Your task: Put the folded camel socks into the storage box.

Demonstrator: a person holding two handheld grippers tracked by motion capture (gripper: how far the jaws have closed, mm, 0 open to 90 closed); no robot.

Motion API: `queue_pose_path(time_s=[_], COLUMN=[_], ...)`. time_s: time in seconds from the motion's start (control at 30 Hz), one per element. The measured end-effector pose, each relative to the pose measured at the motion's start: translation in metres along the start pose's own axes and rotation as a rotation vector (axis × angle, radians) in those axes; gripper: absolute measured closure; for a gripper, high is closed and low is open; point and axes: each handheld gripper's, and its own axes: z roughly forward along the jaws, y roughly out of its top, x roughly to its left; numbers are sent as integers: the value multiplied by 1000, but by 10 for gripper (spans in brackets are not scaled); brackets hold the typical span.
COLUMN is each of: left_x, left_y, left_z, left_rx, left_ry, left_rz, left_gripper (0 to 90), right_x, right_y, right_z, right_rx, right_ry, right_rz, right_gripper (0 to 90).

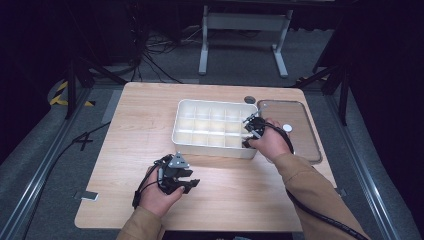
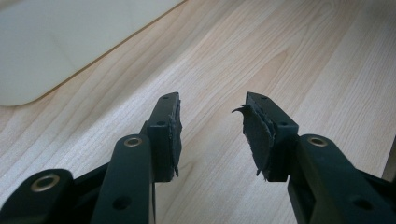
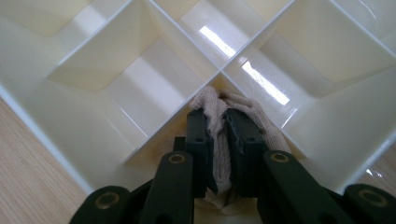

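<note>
The right claw is pinched on a beige cloth bundle low in a near-corner compartment of the white divided tray. The cloth bulges against the dividers; if released there it could snag a wall or drag back out with the pads. The left claw hangs wide, holding nothing, over bare table.

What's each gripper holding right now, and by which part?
The right gripper is shut on a beige knitted cloth, pinching a bunched fold, inside a compartment of the white divided tray. The left gripper is open over the table, holding nothing.
</note>
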Motion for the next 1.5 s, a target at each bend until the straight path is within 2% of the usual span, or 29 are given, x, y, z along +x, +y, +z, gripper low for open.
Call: queue_pose_path(time_s=[0.1,0.23,0.3,0.47,0.6,0.67,0.7,0.77,0.83,1.03,1.27,1.4,1.43,1.5], left_x=[1,3,4,6,9,10,10,11,11,14,20,23,25,26], left_y=[0,0,0,1,1,0,0,-1,-3,-5,-5,-5,-5,-5], left_z=[-1,-2,-4,-7,-9,-11,-11,-13,-15,-22,-28,-32,-34,-35], left_rx=[-2,-8,-9,-21,-30,-30,-30,-40,-45,-63,-60,-53,-54,-63], left_ry=[4,2,1,1,4,5,5,4,-1,-13,3,-2,-4,-7], left_rz=[-7,-10,-12,-21,-27,-23,-23,-31,-30,-36,-42,-39,-26,-37], left_gripper=[568,565,563,561,561,561,561,559,549,521,512,509,509,508], right_x=[-1,-3,-3,-3,-5,-6,-6,-8,-10,-12,-12,-11,-9,-6], right_y=[-2,-7,-8,-10,-14,-17,-17,-20,-23,-42,-67,-76,-81,-86], right_z=[-1,-3,-6,-17,-31,-39,-39,-47,-52,-71,-86,-92,-96,-98], right_rx=[-15,-56,-73,-112,-181,-220,-220,-274,-304,-417,-455,-469,-464,-465], right_ry=[0,27,52,68,91,100,100,122,135,165,157,155,165,165], right_rz=[-7,21,54,74,82,75,75,61,56,13,-15,-33,-48,-80], right_gripper=[781,733,675,614,595,588,588,567,555,537,509,499,488,488])
